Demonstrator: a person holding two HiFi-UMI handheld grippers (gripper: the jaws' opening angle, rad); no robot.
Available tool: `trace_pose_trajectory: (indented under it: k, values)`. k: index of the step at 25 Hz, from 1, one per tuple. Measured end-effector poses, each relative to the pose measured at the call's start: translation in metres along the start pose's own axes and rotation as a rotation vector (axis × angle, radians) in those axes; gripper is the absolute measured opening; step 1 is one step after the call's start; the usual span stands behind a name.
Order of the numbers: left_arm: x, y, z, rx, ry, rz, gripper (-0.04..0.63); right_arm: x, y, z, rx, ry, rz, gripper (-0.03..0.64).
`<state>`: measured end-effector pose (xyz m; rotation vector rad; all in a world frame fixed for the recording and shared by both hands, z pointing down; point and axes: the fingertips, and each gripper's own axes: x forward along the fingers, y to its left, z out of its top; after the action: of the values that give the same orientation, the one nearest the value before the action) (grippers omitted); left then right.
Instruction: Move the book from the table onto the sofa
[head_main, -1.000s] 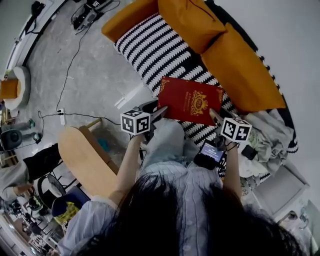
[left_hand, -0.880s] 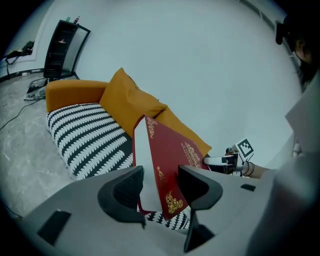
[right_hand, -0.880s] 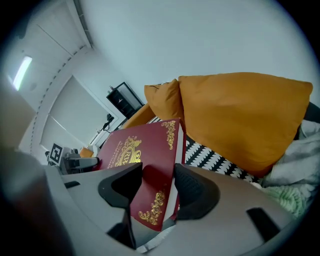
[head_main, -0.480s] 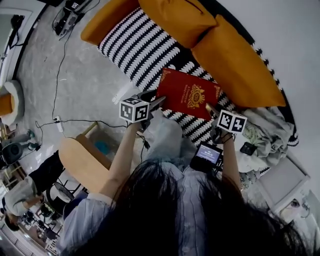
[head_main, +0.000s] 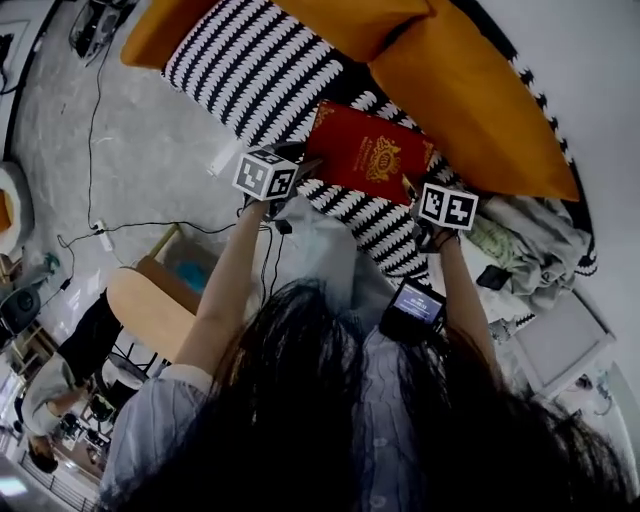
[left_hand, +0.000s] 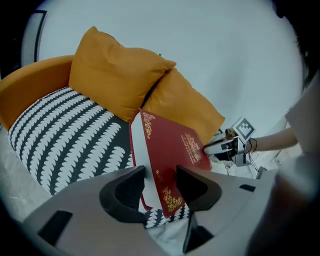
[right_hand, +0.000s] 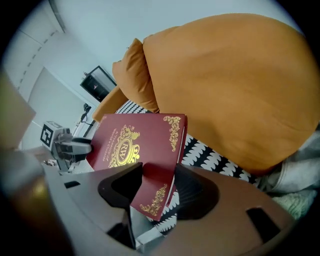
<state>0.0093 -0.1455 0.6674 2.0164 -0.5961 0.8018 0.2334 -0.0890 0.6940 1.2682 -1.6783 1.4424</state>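
Floor (head_main: 130, 140): grey and mottled, left of the sofa; a thin black cable (head_main: 92, 130) trails across it.
Sofa (head_main: 250, 70): orange frame, with a seat in a black-and-white scalloped pattern running from upper left to lower right in the head view.
Cushions (head_main: 470, 100): two orange back cushions leaning against the pale wall, one overlapping the other.
Person (head_main: 300, 400): seen from above, dark hair in the foreground, both forearms stretched toward the sofa.
Wooden tabletop (head_main: 150, 310): pale and rounded, at the person's left, well apart from the book.
Book (head_main: 370, 155): red hardcover with gold crest and corner ornaments, cover up and tilted, carried over the patterned seat just in front of the cushions. Whether its far edge touches the seat cannot be told.
Left gripper (left_hand: 160, 184): jaws have just been closing; the book's near left corner, white page edge and red cover, sits between them with the pads against it.
Right gripper (right_hand: 155, 187): jaws set wide and clamped on the opposite near corner, the gold ornament between them.
Marker cubes: one on each gripper, flanking the book's near edge.
Screen device (head_main: 418, 308): small and lit, at the person's right forearm.
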Motion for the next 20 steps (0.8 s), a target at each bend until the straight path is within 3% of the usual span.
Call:
trace_pose_trajectory:
  k: [3,12,18,20]
  values:
    - [0.014,0.009,0.002,0.057,0.062,0.001,0.202,0.015,-0.01,0.006,-0.021,0.032,-0.024,0.215]
    - [0.034,0.035,0.001,0.059,0.121,-0.005,0.155,0.04,-0.018,0.003,0.054,0.048,-0.09,0.215]
    - [0.046,0.036,0.002,0.046,0.097,0.001,0.156,0.036,-0.042,0.004,0.037,-0.039,-0.232,0.215]
    - [0.048,0.036,-0.001,0.012,0.09,0.003,0.156,0.037,-0.045,0.0,0.066,-0.034,-0.231,0.215]
